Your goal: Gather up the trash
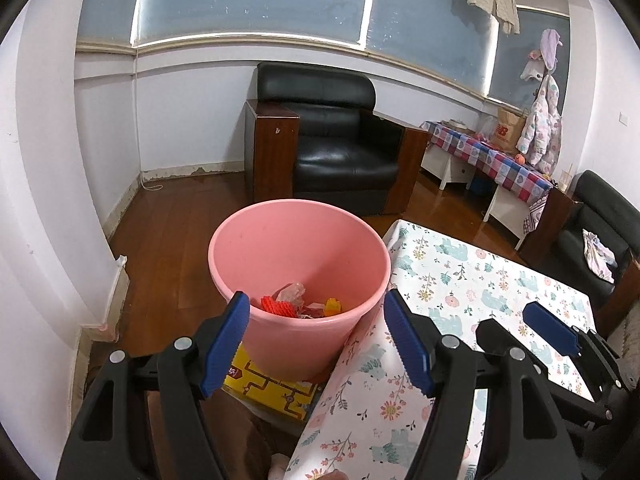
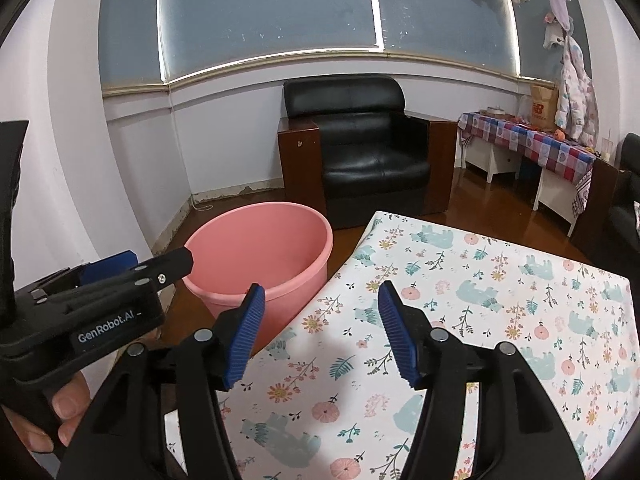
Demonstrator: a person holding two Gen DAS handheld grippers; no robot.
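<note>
Trash [image 1: 298, 302] is sitting at the bottom of the pink bucket [image 1: 298, 248]: a red ridged piece, a crinkled clear wrapper, something orange-yellow, all heaped together against the near wall. You're holding the left gripper [image 1: 316, 336] just over the bucket's near rim, its blue pads spread wide apart with nothing between them, so it is released and carrying nothing. The bucket is standing on a yellow box [image 1: 272, 390] printed with a dark line pattern, right beside the table's corner, and the bucket's side is touching the hanging floral tablecloth [image 1: 480, 280].

You're keeping the right gripper [image 2: 320, 332] over the near left corner of the table, jaws parted as well, pads clear of the cloth as far as the view shows, and nothing caught between them. From the left wrist view its blue pad is showing at the right, over the tabletop. In the right wrist view your fingers [image 2: 68, 404] are wrapping the left gripper's handle at the lower left.

Beyond, a black armchair [image 2: 368, 148] is standing against the far wall, and a checked-cloth side table [image 2: 532, 140] is carrying a paper bag [image 2: 542, 106] at the right.
</note>
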